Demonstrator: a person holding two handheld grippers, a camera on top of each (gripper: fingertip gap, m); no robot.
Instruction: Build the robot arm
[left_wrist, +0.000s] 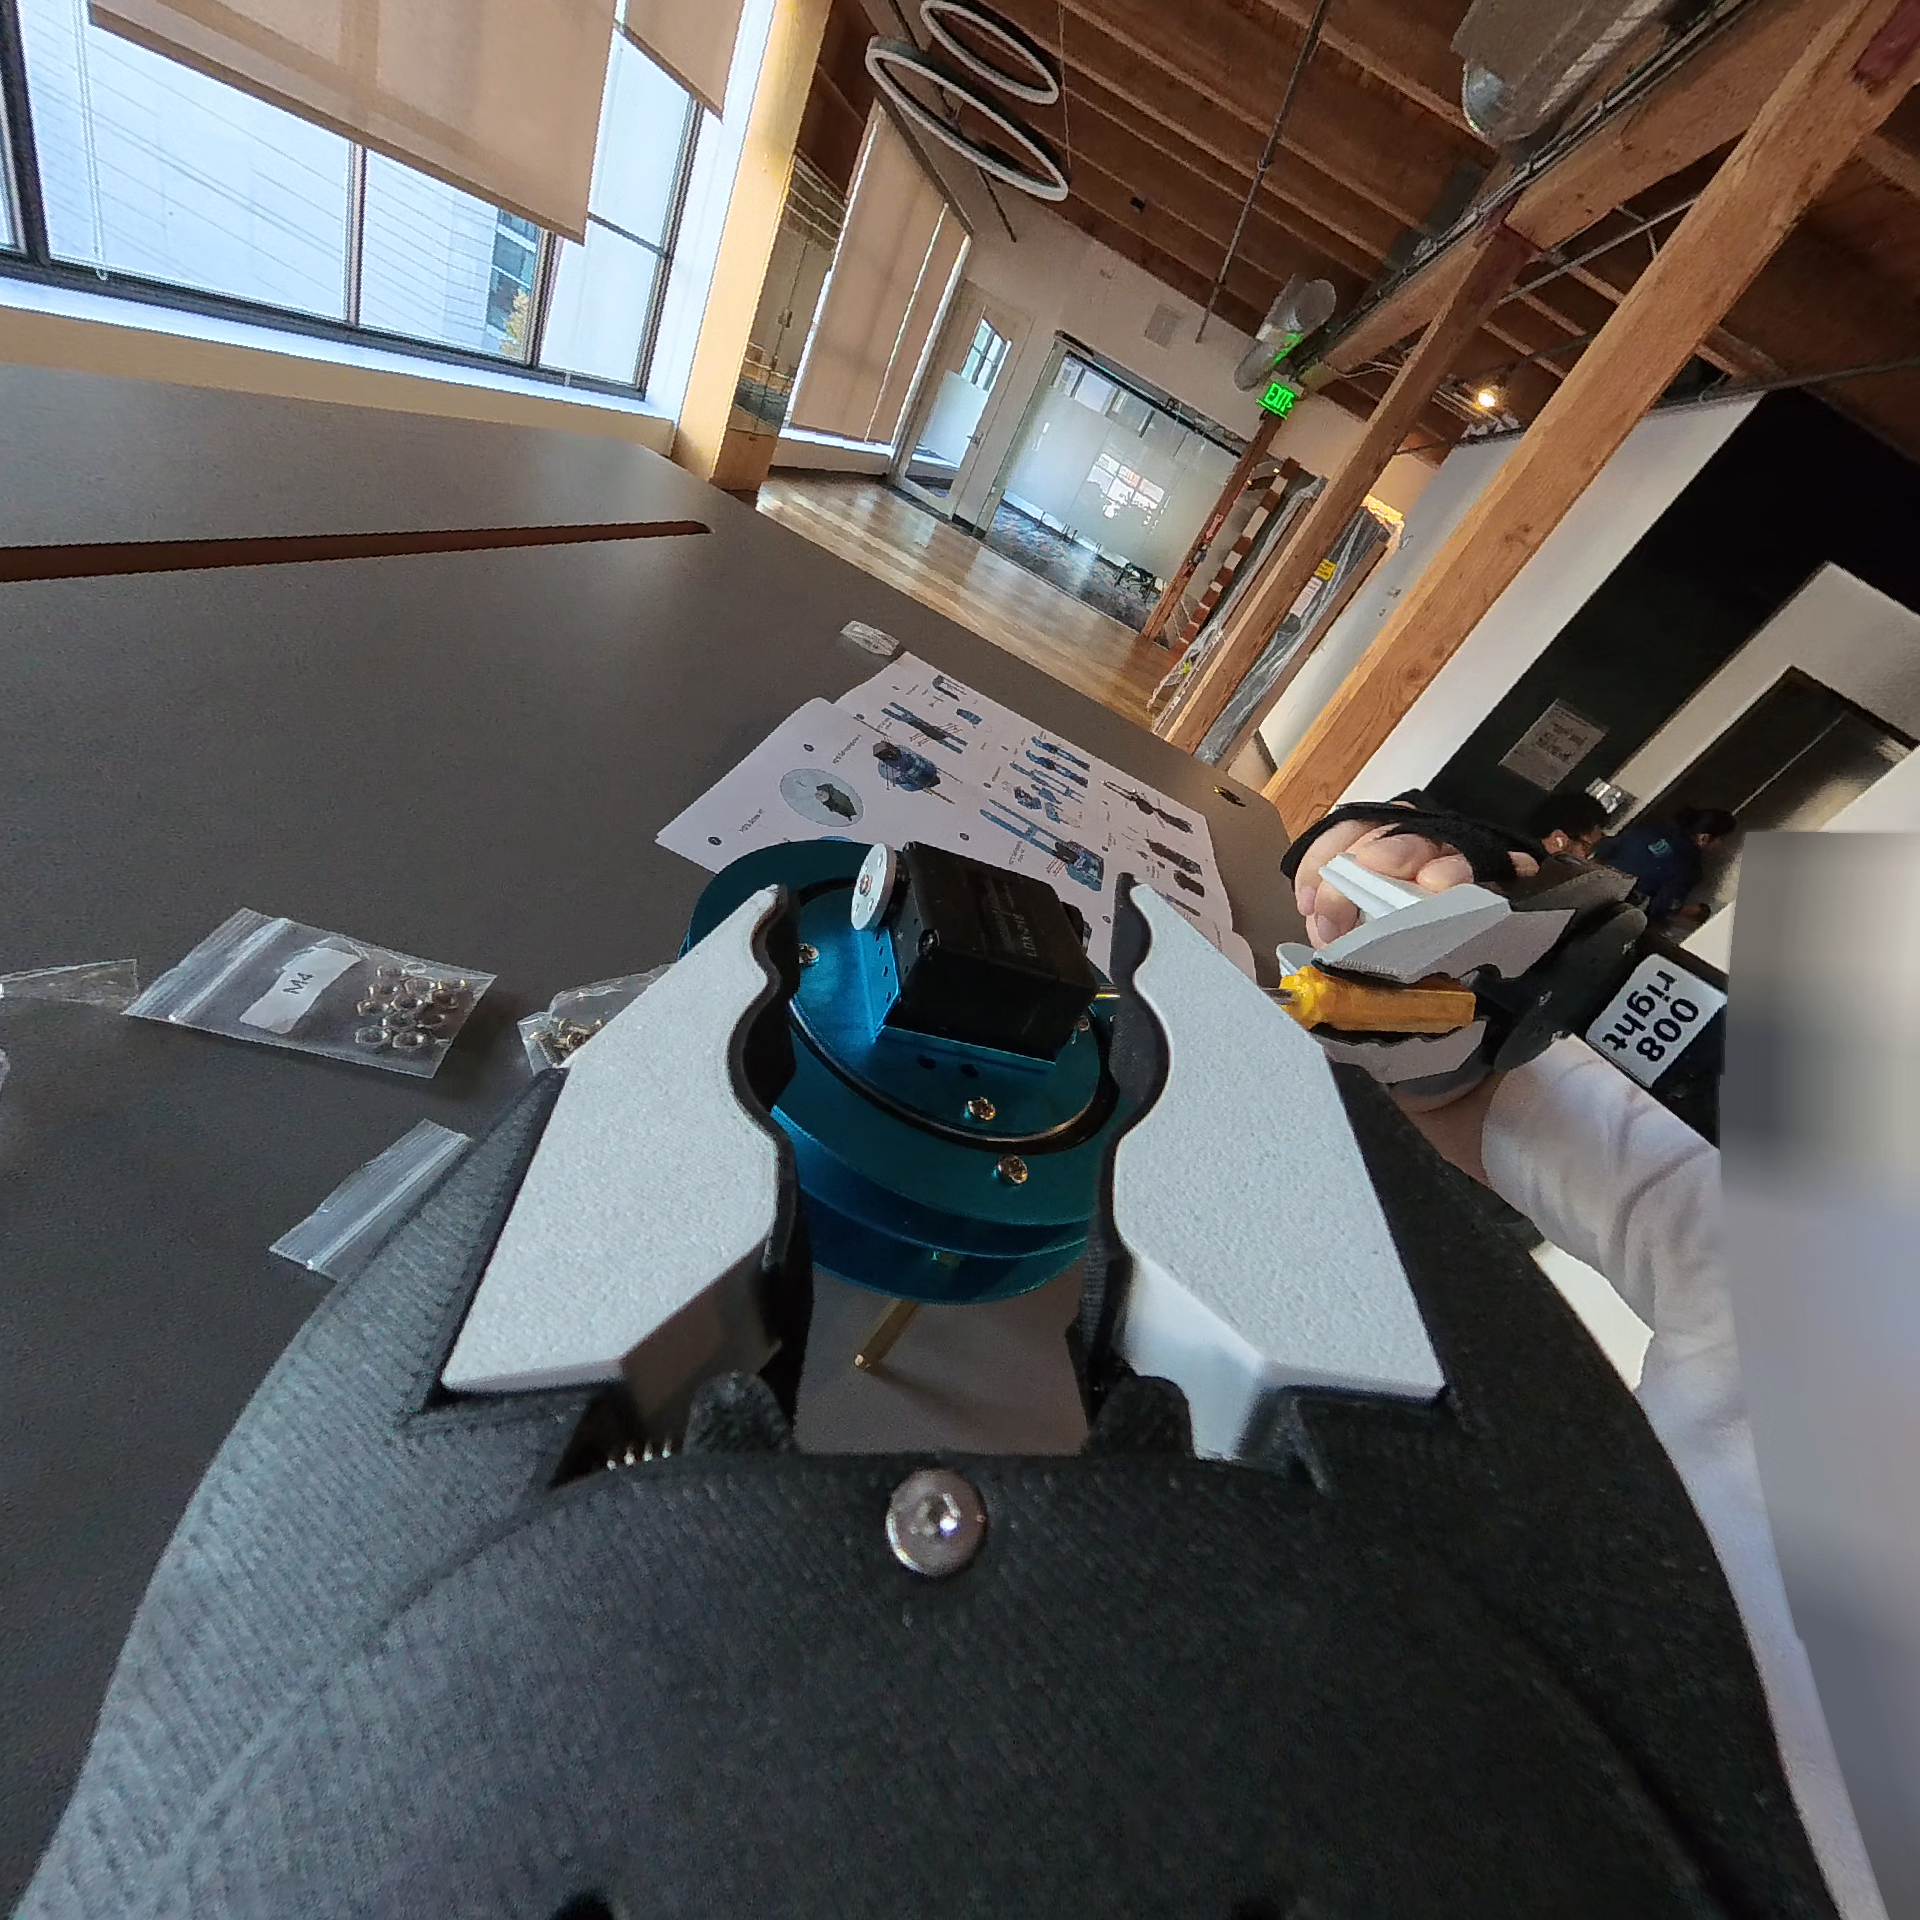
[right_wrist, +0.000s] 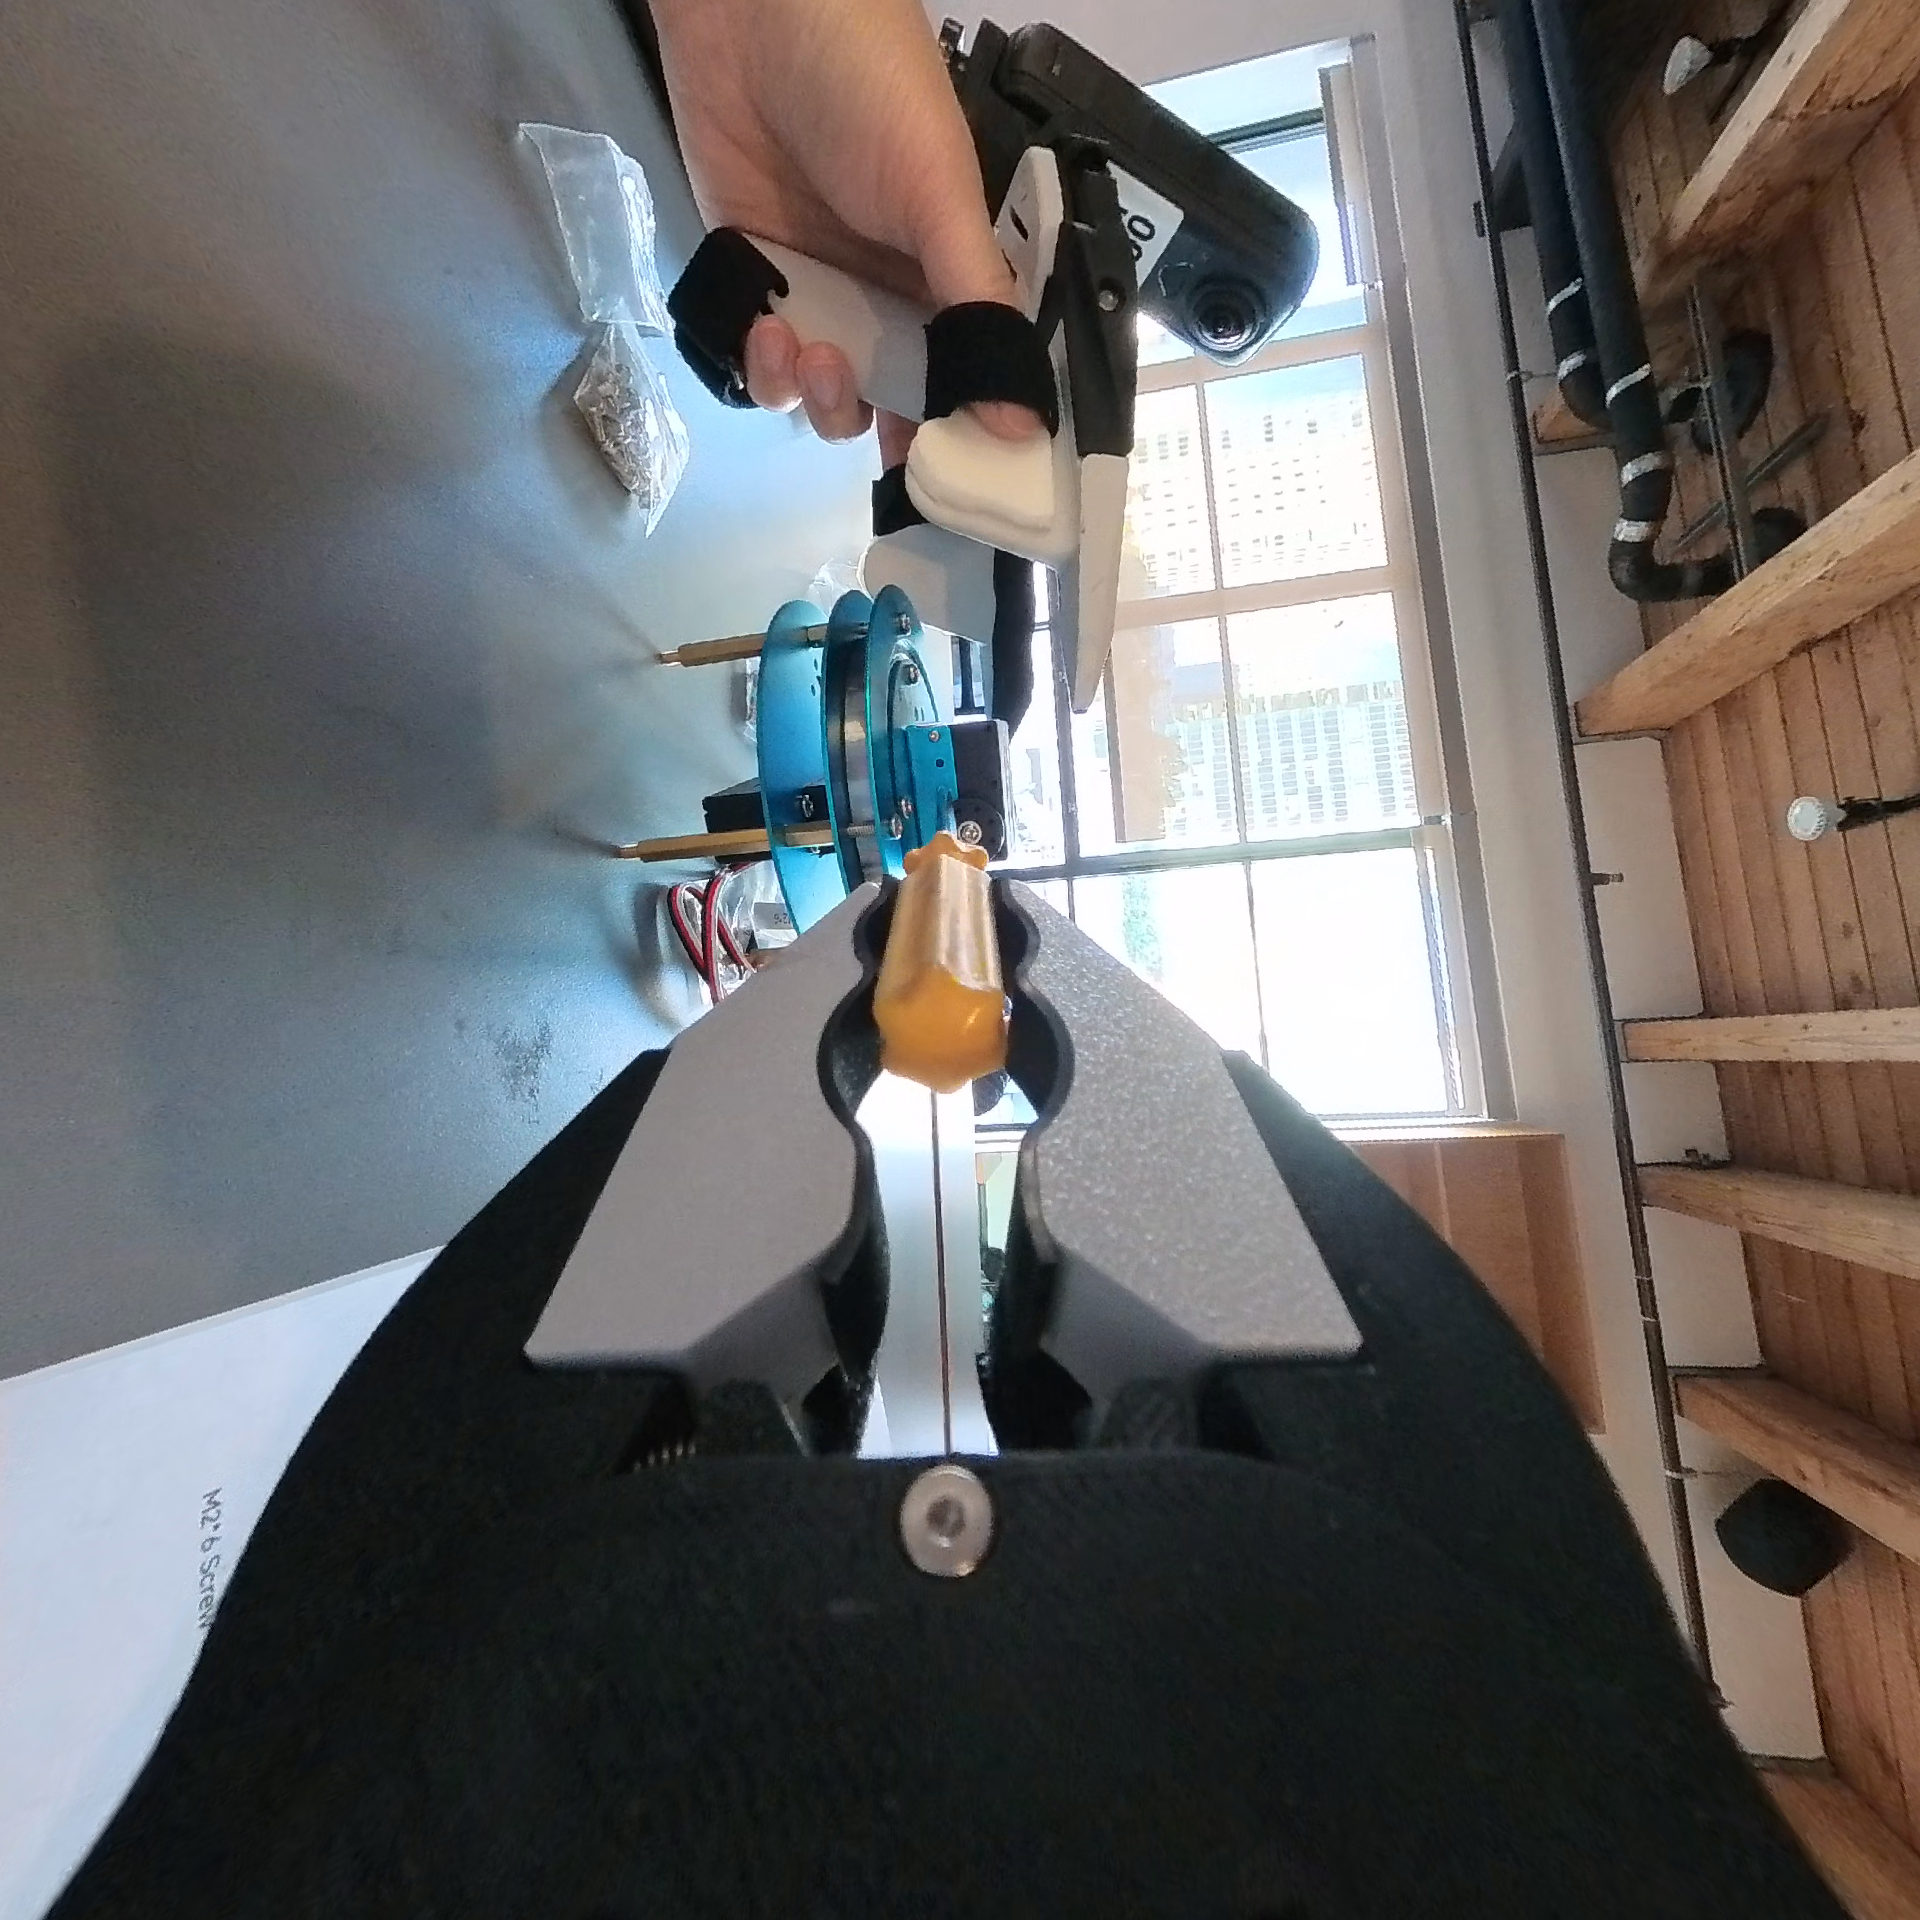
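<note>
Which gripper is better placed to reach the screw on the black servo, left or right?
Right, probably: the right gripper holds the yellow screwdriver near the servo, while the left gripper straddles the blue base.

Writing shows in several places; the words are not repeated here.

In the left wrist view:
- A green lit sign (left_wrist: 1280, 398) hangs from the ceiling, upper right of centre.
- A grey poster (left_wrist: 1550, 743) is on the wall at the right.
- A white label (left_wrist: 312, 982) is on a clear bag (left_wrist: 395, 1029) of nuts at the left.
- Printed sheets (left_wrist: 935, 758) with diagrams and small captions lie mid-frame.
- Faint lettering runs along the black servo (left_wrist: 997, 935) at centre.
- A white sticker (left_wrist: 1652, 1023) with black print is on the right gripper (left_wrist: 1309, 987), at the right edge.

In the right wrist view:
- A white page (right_wrist: 104, 1507) at the lower left carries one line of print.
- A partly hidden second sticker (right_wrist: 1143, 234) is on the left gripper (right_wrist: 997, 644), at the top.
</note>
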